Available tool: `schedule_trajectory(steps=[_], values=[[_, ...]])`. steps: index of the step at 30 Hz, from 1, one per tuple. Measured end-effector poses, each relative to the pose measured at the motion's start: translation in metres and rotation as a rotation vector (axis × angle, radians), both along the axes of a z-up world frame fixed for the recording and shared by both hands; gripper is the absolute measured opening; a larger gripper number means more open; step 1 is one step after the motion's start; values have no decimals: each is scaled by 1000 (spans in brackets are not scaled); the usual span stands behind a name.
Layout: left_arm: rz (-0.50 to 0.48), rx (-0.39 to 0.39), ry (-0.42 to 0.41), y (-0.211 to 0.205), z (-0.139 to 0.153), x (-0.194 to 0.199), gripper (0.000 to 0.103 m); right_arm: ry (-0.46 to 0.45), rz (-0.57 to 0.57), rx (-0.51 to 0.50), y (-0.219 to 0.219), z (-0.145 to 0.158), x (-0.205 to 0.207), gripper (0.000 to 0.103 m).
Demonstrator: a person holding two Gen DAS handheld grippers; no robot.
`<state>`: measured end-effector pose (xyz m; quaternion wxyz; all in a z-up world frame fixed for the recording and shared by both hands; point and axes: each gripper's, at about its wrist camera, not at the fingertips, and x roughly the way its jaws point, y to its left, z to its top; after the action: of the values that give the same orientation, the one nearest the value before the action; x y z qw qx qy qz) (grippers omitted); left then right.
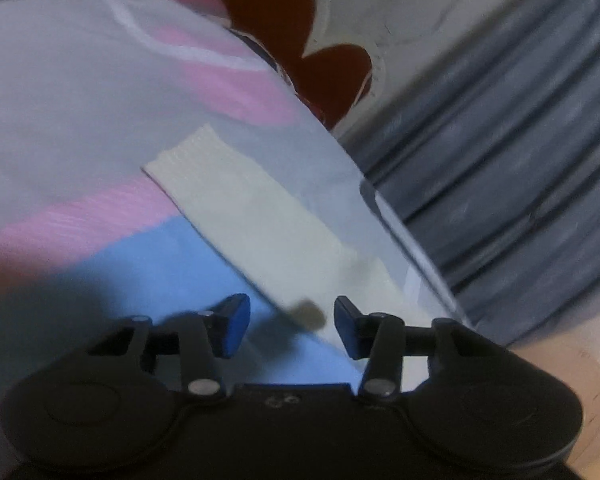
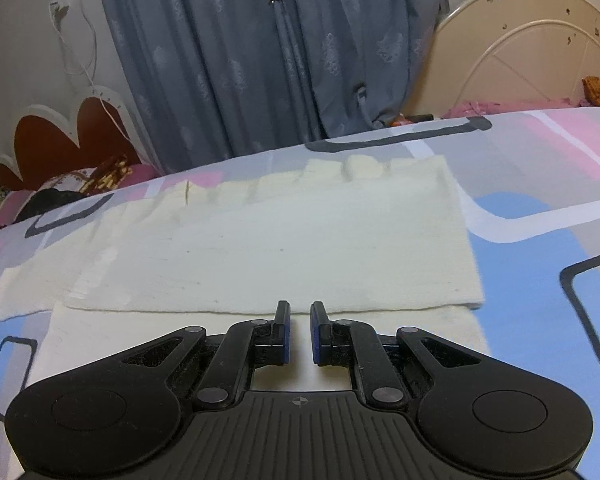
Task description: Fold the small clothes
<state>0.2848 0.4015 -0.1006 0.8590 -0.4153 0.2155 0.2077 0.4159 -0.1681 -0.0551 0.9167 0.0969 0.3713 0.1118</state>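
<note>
A cream knitted garment (image 2: 268, 252) lies flat on the patterned bed cover (image 2: 540, 232), with its far part folded over the near part. My right gripper (image 2: 300, 330) hovers low over the garment's near edge, jaws a small gap apart and holding nothing. In the left wrist view a cream ribbed sleeve (image 1: 252, 220) stretches diagonally across the cover. My left gripper (image 1: 292, 326) is open just above the sleeve's near end, with the cloth between and under the blue pads (image 1: 236, 324). The left view is blurred.
Grey curtains (image 2: 260, 60) hang behind the bed. A red heart-shaped headboard (image 2: 60, 136) and pillows (image 2: 60, 192) are at the left, a cream round headboard (image 2: 520, 52) at the right. A white cable (image 2: 88, 64) hangs on the wall.
</note>
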Motion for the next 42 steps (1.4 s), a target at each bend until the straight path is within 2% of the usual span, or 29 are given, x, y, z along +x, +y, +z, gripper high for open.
schedule_trajectory(steps=[3,4,6,7,8,10,13,17,21,25,27,28,29,30,31,33,35,37,39,42], values=[[31,-19,-26,11,-2,10,43,7,-14,4,5,1,1,10],[49,-45,-39,15,-4,11,40,8,-15,5,6,1,1,10],[83,-54,-34,18,-5,12,24,9,-18,0,10,1,0,10],[94,-37,-19,19,-4,10,1,10,-18,-1,11,1,-1,10],[102,-15,-1,18,-1,11,2,12,-19,-2,13,0,-1,10],[61,85,-24,7,16,16,2,12,-19,-3,14,0,-2,10],[-178,315,-85,-55,56,43,2,3,-25,4,15,-1,-2,10],[-480,462,-104,-158,77,84,3,-4,-33,21,17,1,1,10],[-684,503,-48,-256,68,122,2,-5,-37,24,15,3,0,10],[-827,551,46,-327,47,145,3,-3,-64,66,2,8,2,10],[-907,540,119,-353,30,148,12,6,-46,112,-1,9,4,10],[-920,545,126,-355,25,146,27,16,-28,131,0,10,6,10],[-923,567,97,-356,24,139,41,19,-16,135,3,11,7,27],[-914,585,69,-355,26,130,50,6,-9,134,5,13,7,75],[-894,601,49,-350,30,121,57,-27,-2,137,8,15,4,88],[-849,616,43,-334,36,107,55,-50,63,171,14,17,4,85],[-787,617,56,-308,37,88,54,-29,82,204,22,14,9,52],[-713,646,78,-290,41,71,53,-21,100,208,33,9,14,50],[-660,669,112,-275,40,62,52,-44,149,166,51,7,15,50],[-624,648,175,-258,38,75,48,-90,250,66,88,5,12,51]])
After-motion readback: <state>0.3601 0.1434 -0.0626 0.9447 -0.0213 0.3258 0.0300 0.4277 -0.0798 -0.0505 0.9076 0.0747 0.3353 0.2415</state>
